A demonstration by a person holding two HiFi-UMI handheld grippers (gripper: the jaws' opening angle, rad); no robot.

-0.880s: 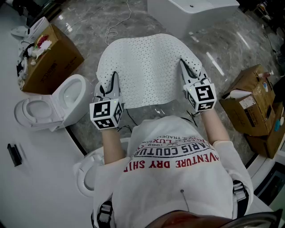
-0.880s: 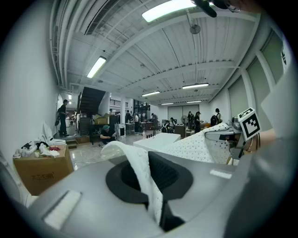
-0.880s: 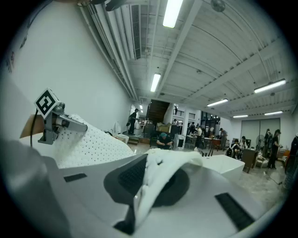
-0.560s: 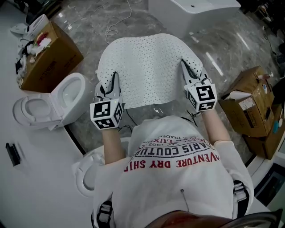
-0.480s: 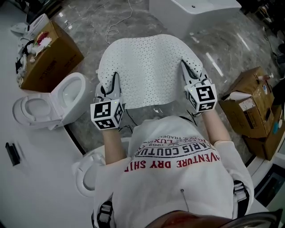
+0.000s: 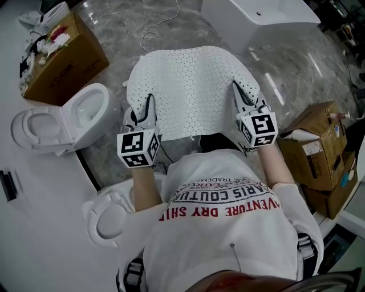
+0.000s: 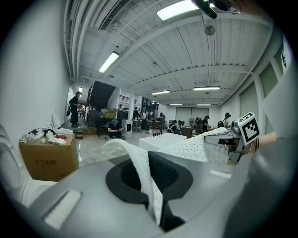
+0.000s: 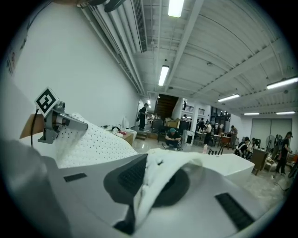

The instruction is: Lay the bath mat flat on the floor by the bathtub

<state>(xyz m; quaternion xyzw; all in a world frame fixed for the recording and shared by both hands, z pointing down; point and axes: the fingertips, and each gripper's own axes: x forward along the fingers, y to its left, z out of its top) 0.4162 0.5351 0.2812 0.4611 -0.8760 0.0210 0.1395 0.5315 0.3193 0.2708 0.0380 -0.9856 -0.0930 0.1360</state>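
A white perforated bath mat (image 6: 188,91) hangs spread out above the marble floor, held up by both grippers at its near corners. My left gripper (image 6: 149,101) is shut on the mat's left edge; in the left gripper view the mat (image 7: 144,176) is pinched between the jaws. My right gripper (image 6: 236,90) is shut on the right edge, and the mat (image 8: 153,186) folds over between its jaws. The white bathtub (image 6: 262,17) stands just beyond the mat's far edge.
A white toilet (image 6: 63,122) stands at the left and another toilet (image 6: 111,217) sits near my legs. A cardboard box (image 6: 60,57) with clutter is at the upper left. More boxes (image 6: 316,148) stand at the right. A thin cable (image 6: 157,25) trails on the floor.
The mat and both grippers keep their hold. The view has shifted slightly, so the mat sits a little lower and closer to the tub in the picture.
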